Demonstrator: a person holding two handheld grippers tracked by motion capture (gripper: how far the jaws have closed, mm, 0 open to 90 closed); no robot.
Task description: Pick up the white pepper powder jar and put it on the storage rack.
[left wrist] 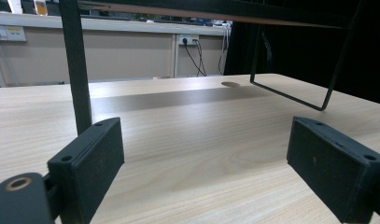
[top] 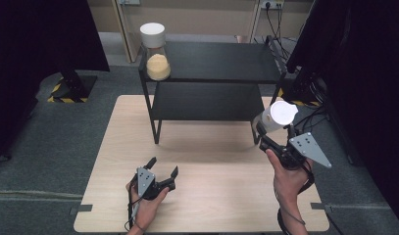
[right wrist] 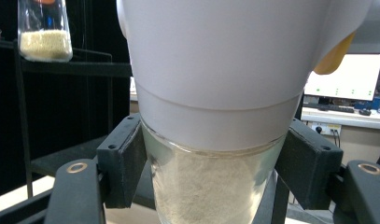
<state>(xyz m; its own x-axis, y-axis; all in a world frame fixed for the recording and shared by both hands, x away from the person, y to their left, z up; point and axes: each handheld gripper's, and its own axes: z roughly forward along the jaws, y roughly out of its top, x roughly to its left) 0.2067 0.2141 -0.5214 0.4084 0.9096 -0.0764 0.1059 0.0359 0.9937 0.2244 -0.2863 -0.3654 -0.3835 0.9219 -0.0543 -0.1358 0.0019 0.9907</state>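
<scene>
Glass-walled and capped by a white lid, the clear jar of pale powder [right wrist: 211, 186] is pinched just below its lid between the two black jaws of the right gripper [top: 271, 142], held in the air off the right front corner of the black two-tier metal shelf [top: 216, 63]. The pads press on smooth, tapering glass, so the likeliest fault from here is the jar sliding down or tipping out of the grip, most of all if the hand swings or the lid knocks the shelf edge on the way in. A spout-like lip on the lid suggests that a tilt could also spill powder. The jar appears filled to just under the lid with fine, off-white powder. A second clear jar with a white lid [top: 156, 51], about a third full of yellow grains, stands upright on the left end of the top shelf. The left gripper [top: 163, 172] rests low over the light wooden table [top: 211, 196], its jaws spread wide apart on nothing.
</scene>
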